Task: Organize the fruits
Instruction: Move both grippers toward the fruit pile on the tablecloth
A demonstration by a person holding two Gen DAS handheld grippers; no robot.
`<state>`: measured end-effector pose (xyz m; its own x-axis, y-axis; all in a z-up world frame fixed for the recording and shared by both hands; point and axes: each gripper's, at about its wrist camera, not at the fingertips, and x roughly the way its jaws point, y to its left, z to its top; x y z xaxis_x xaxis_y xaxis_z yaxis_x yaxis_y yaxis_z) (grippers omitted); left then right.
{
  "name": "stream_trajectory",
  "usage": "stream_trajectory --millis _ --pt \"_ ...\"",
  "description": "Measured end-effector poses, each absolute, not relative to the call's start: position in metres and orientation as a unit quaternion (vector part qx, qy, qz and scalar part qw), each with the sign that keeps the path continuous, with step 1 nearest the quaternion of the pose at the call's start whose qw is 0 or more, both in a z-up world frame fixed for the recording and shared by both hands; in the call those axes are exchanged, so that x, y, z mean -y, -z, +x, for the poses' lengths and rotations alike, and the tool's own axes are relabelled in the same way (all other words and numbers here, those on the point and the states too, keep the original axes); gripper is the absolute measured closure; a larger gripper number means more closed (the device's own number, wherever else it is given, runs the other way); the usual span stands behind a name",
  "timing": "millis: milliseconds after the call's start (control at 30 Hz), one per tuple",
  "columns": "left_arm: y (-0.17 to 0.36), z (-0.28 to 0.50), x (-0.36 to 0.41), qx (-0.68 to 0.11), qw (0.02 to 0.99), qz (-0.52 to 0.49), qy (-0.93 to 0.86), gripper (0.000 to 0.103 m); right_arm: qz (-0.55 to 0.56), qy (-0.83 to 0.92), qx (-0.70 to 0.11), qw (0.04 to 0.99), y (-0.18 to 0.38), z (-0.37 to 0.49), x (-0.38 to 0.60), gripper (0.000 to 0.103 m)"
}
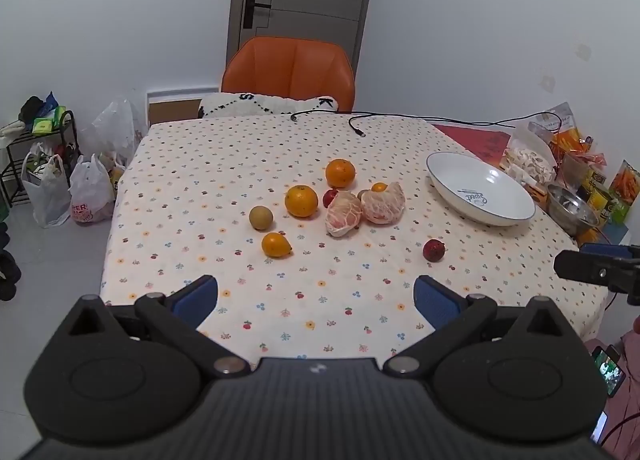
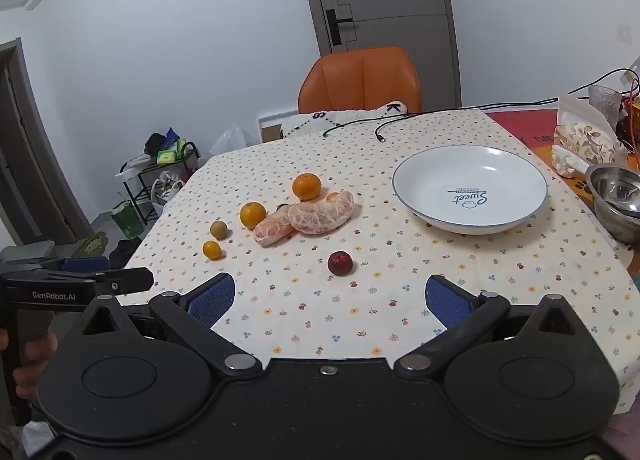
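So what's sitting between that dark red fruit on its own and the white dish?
Nothing: only bare patterned tablecloth lies between the dark red fruit and the white dish, clearest in the right wrist view.

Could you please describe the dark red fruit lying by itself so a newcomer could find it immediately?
Start at the white plate on the floral tablecloth. Nearer the grippers, and apart from the cluster of oranges and peeled pomelo pieces, sits a dark red fruit. It is the only fruit with nothing touching or close beside it.
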<state>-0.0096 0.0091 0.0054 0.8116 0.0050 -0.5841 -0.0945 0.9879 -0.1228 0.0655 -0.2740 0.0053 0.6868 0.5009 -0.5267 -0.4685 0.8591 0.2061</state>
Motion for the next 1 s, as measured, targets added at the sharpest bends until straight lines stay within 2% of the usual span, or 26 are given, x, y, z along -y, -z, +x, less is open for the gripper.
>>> stream_trajectory --millis 1000 --pt "-0.0089 -0.0109 -0.0098 -0.297 0.952 -0.070 -0.026 0.000 0.037 -0.250 -0.301 0.920 -0.0031 0.0741 0.2822 0.000"
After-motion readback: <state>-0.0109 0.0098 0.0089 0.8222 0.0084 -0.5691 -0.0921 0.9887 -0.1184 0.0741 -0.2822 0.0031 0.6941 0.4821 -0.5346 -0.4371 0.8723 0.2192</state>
